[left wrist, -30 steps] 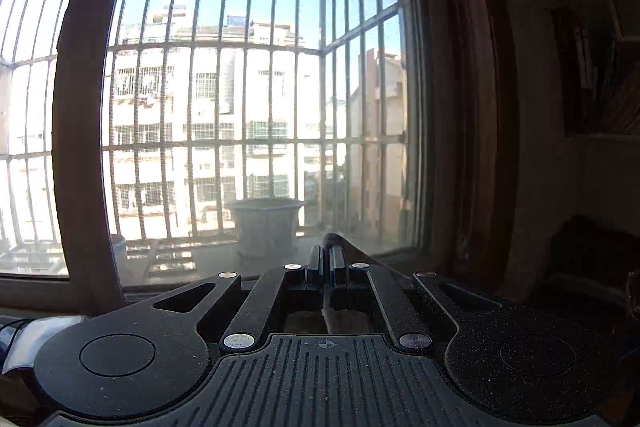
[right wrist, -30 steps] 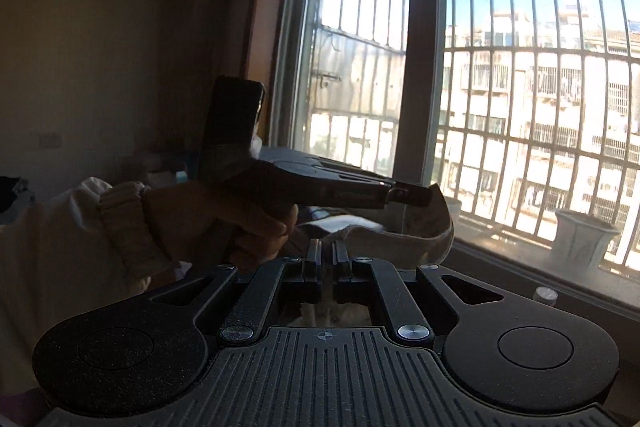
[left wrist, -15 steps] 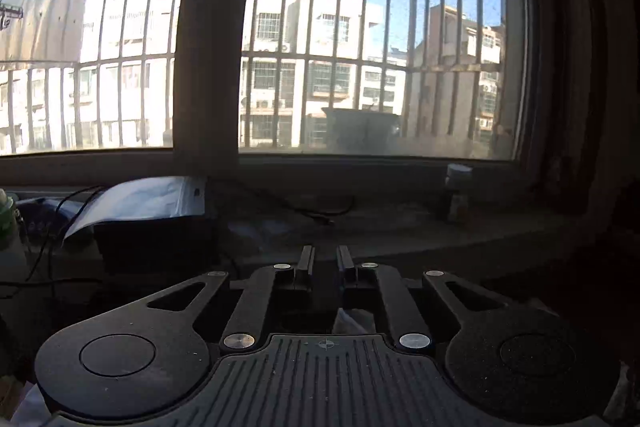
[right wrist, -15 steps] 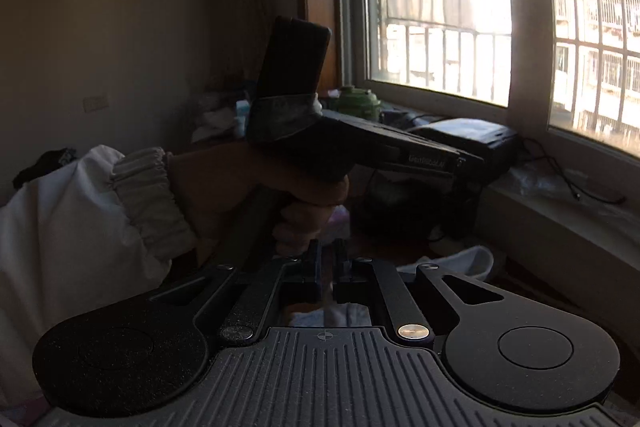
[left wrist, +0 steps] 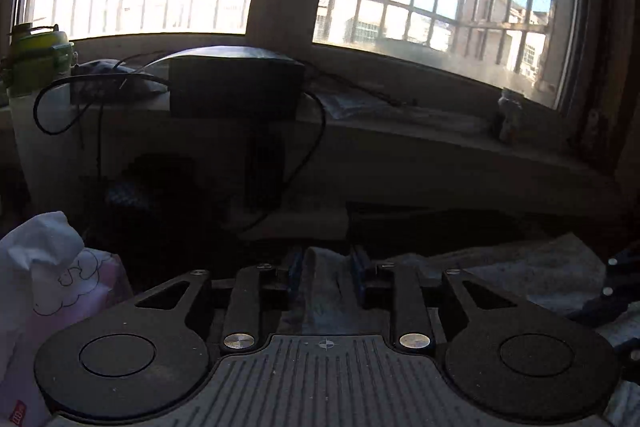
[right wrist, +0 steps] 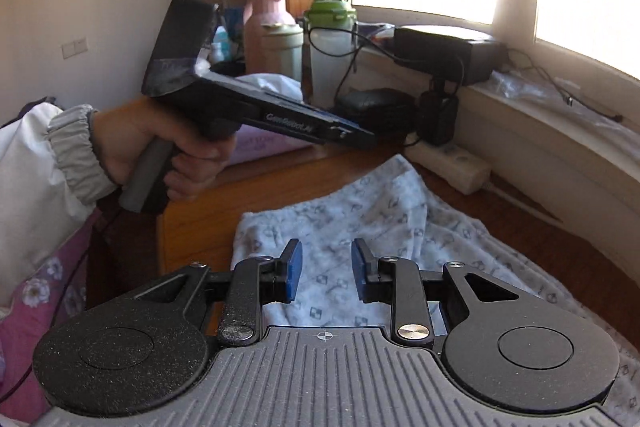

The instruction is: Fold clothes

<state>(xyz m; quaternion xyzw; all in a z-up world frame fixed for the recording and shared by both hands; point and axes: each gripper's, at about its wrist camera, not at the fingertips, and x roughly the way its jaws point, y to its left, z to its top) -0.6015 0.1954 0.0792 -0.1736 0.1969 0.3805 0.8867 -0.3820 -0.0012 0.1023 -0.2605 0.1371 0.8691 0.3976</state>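
A pale patterned garment (right wrist: 360,211) lies spread on the wooden table (right wrist: 280,179), reaching from under my right gripper toward the windowsill. My right gripper (right wrist: 327,267) hovers just above it, open, blue pads apart, nothing between them. A hand (right wrist: 160,143) in a white sleeve holds my left gripper (right wrist: 360,139) up in the air over the table's left part, with no cloth hanging from it. In the left wrist view the left gripper (left wrist: 327,261) is open, and the garment (left wrist: 520,267) shows dimly below and to its right.
Several bottles (right wrist: 328,47) and a pink flask (right wrist: 266,23) crowd the table's far left corner. A black box (right wrist: 448,47) with cables sits on the windowsill, and a white power strip (right wrist: 452,163) lies below it. Pink floral fabric (right wrist: 36,291) is at the left.
Both grippers were shut on the cloth, holding it up toward the window. They have tipped down and opened, and the garment now lies on the table.
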